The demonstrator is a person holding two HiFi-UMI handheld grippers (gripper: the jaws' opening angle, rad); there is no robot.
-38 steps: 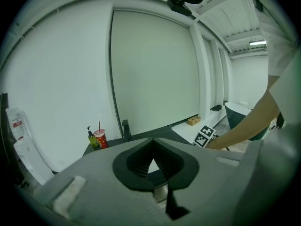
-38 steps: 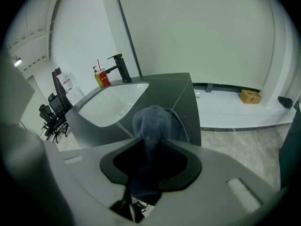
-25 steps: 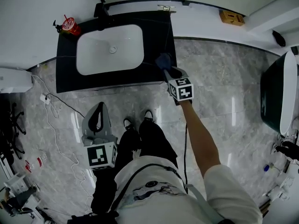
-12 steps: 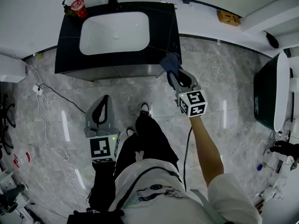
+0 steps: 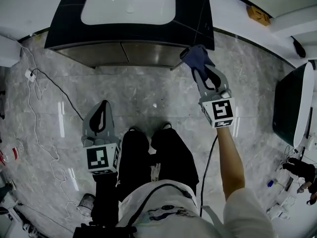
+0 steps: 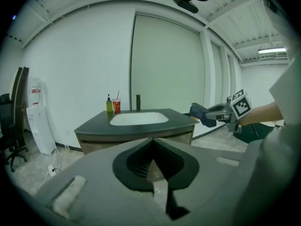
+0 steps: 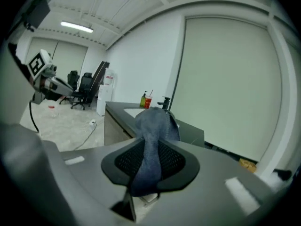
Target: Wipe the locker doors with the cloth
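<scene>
You stood on grey marble floor (image 5: 148, 93) facing a dark vanity (image 5: 64, 29) with a white basin (image 5: 129, 4), white walls (image 6: 84, 55) around.

Your dark blue cloth (image 5: 195, 56) just beside the black vanity counter's (image 5: 64, 29) front right corner, white rectangular basin (image 5: 129, 4) set in its middle, your left gripper (image 5: 103, 108) well before its front edge.

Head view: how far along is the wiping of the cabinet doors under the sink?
Done: the blue cloth is clamped in the right gripper's jaws. In hand: the cloth is held by the vanity's right front corner, not on the cabinet doors. Left: both doors, where no wiped streak shows. The left gripper hangs low, jaws together, empty.
</scene>
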